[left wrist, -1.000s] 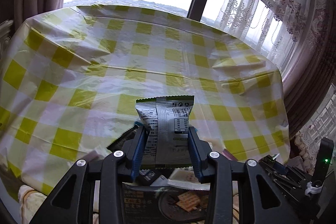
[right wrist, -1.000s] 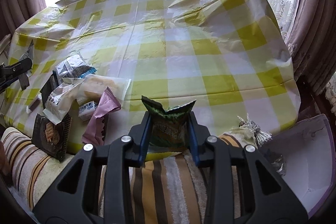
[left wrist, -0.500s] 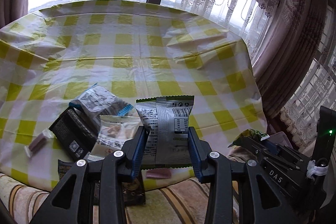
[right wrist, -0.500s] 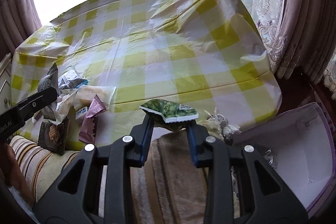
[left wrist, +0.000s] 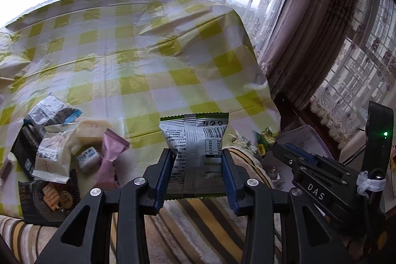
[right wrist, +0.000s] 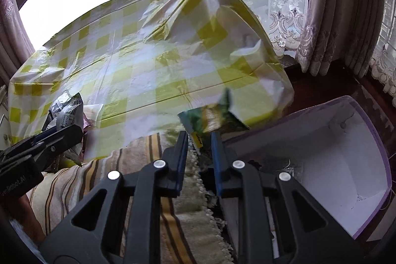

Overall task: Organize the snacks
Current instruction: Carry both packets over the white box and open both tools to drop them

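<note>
The green snack packet [right wrist: 212, 115] is clamped between the pads of the right gripper [right wrist: 198, 140], whose jaws stand narrow, squeezed in on the packet's lower edge. The packet appears blurred and tilted, its body projecting up and to the right of the fingertips. The white storage box [right wrist: 346, 152] lies immediately to the right of and below this gripper, mouth open toward the camera; the packet sits just left of its near rim. The right hand is therefore the nearer one to the box, and the likely next move is a short shift to the right.

The silver-and-green packet [left wrist: 195, 150] is held upright in the left gripper [left wrist: 196, 165], printed back facing the camera, long axis vertical, jaws at moderate width. It hangs over the near edge of the checked tablecloth [left wrist: 148, 53], left of the box. The remaining snack pile [left wrist: 61, 147] lies further left.
</note>
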